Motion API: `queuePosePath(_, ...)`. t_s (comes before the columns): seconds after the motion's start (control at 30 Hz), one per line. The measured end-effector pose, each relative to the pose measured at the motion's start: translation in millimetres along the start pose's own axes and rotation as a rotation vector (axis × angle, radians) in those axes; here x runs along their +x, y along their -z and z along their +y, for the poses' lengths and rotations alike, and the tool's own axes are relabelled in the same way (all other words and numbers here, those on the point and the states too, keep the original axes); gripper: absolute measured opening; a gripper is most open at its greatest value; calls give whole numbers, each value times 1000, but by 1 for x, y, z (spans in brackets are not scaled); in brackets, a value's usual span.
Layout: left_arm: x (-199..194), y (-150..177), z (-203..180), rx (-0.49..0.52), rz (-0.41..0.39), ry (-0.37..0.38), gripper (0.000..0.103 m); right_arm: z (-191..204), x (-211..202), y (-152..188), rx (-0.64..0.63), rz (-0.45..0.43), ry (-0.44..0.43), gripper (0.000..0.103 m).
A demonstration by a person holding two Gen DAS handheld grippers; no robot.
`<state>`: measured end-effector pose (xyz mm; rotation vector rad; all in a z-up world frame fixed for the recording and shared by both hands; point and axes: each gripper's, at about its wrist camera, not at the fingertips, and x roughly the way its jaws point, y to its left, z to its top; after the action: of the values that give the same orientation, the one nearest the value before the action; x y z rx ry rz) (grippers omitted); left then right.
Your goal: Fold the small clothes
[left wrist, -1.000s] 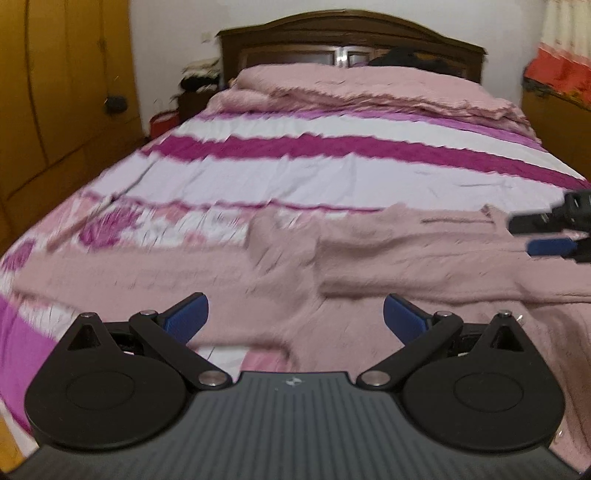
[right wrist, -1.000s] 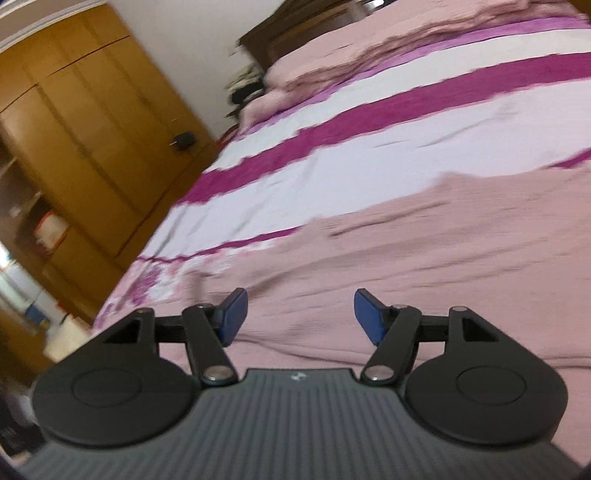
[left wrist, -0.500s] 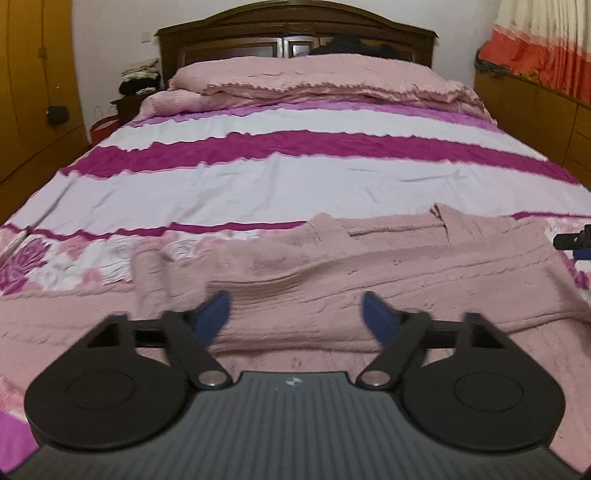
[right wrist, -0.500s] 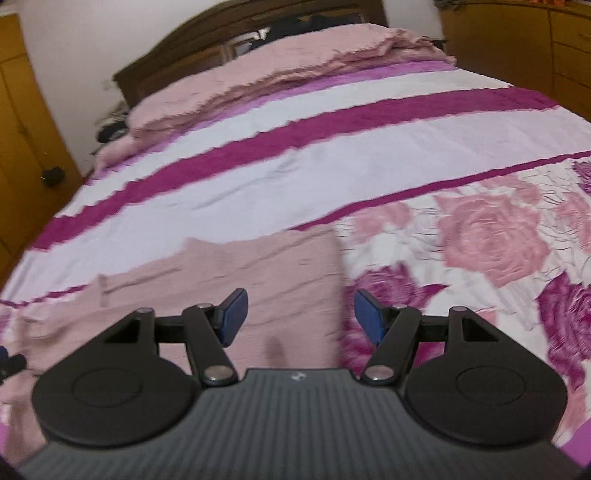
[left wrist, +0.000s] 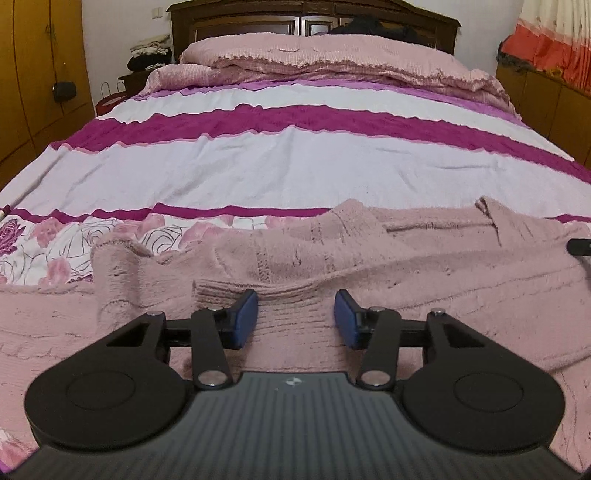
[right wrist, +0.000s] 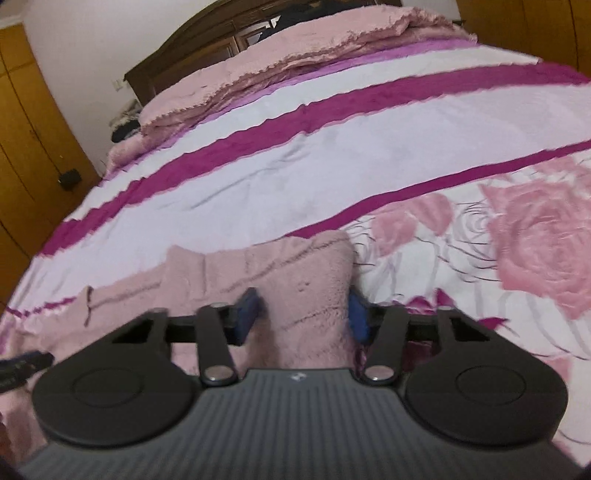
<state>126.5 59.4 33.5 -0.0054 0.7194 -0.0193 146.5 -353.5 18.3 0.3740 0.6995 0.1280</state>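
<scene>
A pale pink knit sweater (left wrist: 369, 258) lies spread across the near part of the bed, a sleeve folded over its body. My left gripper (left wrist: 295, 319) is open, low over the sweater's ribbed fold, with its blue pads either side of the fabric. My right gripper (right wrist: 304, 314) is open around the end of the sweater's right sleeve (right wrist: 306, 266), with the cuff between its pads. The right gripper's tip shows at the right edge of the left wrist view (left wrist: 580, 248). The left gripper's tip shows at the left edge of the right wrist view (right wrist: 22, 363).
The bed cover (left wrist: 295, 173) has white and magenta stripes and pink roses. A pink folded blanket (left wrist: 332, 59) lies by the dark headboard (left wrist: 314, 18). Wooden wardrobes (left wrist: 37, 74) stand left, a wooden cabinet (left wrist: 554, 99) right.
Both grippers have dropped closer to the sweater. The left one has narrowed and sits over the fold. The right one swung right and now brackets the sleeve end.
</scene>
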Motion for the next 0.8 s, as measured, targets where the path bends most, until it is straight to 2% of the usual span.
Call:
queuePosePath(0.07,1,-1,1,0,-17,3,55,5,-8,0,-24,-53,7,16)
queuePosePath(0.17,7,-1,0,-2,-26,-11,55,12,-20,3,-64,-143,72,16)
queuePosePath(0.3,21,-1,-6,11,-18,-40,55,3,1,6,-41,-74,125,16)
queuePosePath(0.47,28,-1,-8,39,-23,-48,55,11,3,4,-82,-62,153,21)
queuePosePath(0.63,18,-4,-5,28,-12,-31,56,14,-17,3,-73,-68,170,39)
queuePosePath(0.8,-8,-5,-2,20,-10,-18,57,23,-51,4,-77,-86,147,42)
